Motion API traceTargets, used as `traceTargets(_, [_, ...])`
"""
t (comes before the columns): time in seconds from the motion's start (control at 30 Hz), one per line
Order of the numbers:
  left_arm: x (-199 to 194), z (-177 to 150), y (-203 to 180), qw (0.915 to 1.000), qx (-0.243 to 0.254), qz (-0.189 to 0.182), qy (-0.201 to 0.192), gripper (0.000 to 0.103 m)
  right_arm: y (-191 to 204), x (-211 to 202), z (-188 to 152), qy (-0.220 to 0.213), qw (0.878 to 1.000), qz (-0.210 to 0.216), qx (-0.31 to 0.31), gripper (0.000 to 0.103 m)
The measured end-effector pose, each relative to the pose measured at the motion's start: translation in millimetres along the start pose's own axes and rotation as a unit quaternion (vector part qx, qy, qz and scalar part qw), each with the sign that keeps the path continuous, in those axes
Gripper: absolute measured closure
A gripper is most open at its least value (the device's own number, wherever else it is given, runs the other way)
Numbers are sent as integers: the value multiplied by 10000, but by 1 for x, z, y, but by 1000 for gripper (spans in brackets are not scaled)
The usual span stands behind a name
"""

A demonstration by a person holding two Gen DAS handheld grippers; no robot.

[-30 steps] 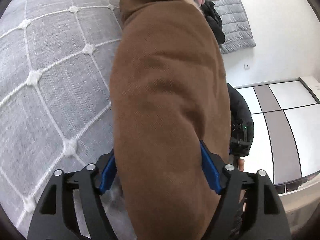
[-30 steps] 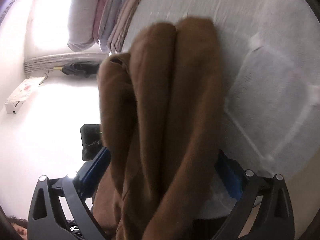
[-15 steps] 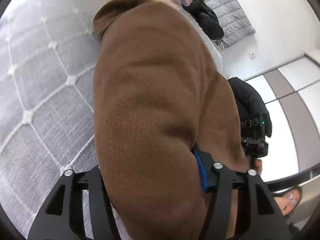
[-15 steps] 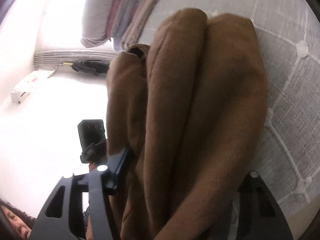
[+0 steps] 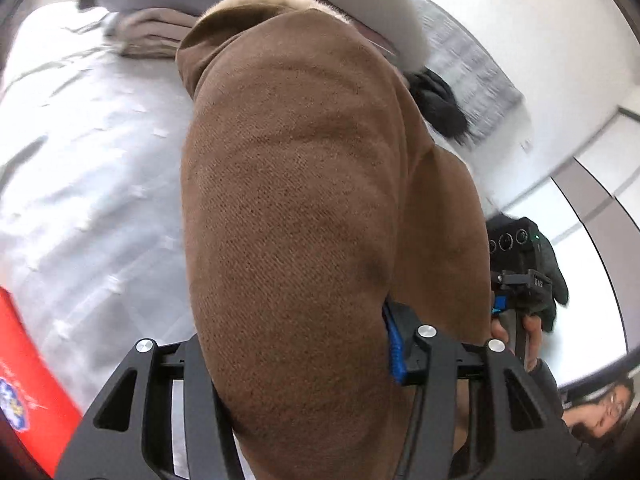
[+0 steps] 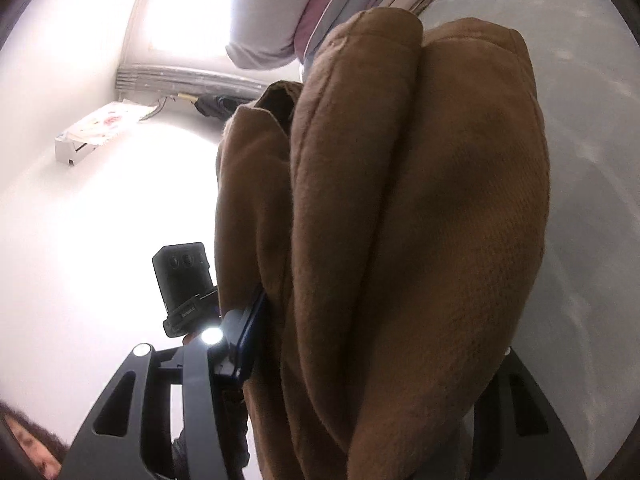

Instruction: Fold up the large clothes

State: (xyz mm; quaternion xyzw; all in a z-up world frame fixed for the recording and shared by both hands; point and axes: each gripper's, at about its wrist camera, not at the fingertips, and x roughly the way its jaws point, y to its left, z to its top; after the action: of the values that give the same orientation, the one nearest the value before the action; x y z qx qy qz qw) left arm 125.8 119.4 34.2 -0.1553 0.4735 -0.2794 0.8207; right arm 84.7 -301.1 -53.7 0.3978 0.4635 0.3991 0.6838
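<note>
A thick folded brown garment fills the middle of both wrist views and hangs lifted above the grey bed cover. My left gripper holds one end; its jaws are closing, and the blue pad presses into the cloth. Its other finger is hidden behind the bundle. In the right wrist view the brown garment shows as several rolled folds. My right gripper is shut on it, with one blue pad against the cloth. Each view shows the other hand-held gripper beside the bundle.
A stack of folded clothes lies at the far end of the bed, also visible as the clothes stack. A black garment lies at the bed's edge. A red object sits at lower left. A white box stands on the floor.
Both grippers have closed from wide onto the brown bundle and lifted it off the bed. The left view has risen and swung towards the stack of folded clothes.
</note>
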Motion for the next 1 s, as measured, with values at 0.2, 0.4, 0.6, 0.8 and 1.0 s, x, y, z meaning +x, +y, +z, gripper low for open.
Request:
traceTargets(0.2, [12, 38, 95, 9979, -520, 392, -61, 53, -29, 62, 48, 200, 9981, -497, 312, 46])
traceTargets(0.4, [31, 29, 163, 9915, -1277, -101, 222, 43, -68, 22, 53, 117, 9933, -956, 636, 36])
traceTargets(0.6, [-19, 15, 161, 9902, -1330, 358, -249, 42, 3, -23, 30, -901, 9841, -1510, -238, 36])
traceTargets(0.8, [-62, -21, 138, 9839, -1479, 226, -974, 38, 95, 40, 12, 225, 9810, -1200, -1508, 28])
traceTargets(1.0, [-55, -38, 110, 9871, -1238, -114, -1010, 29, -9, 73, 5, 928, 9570, -2660, -692, 90])
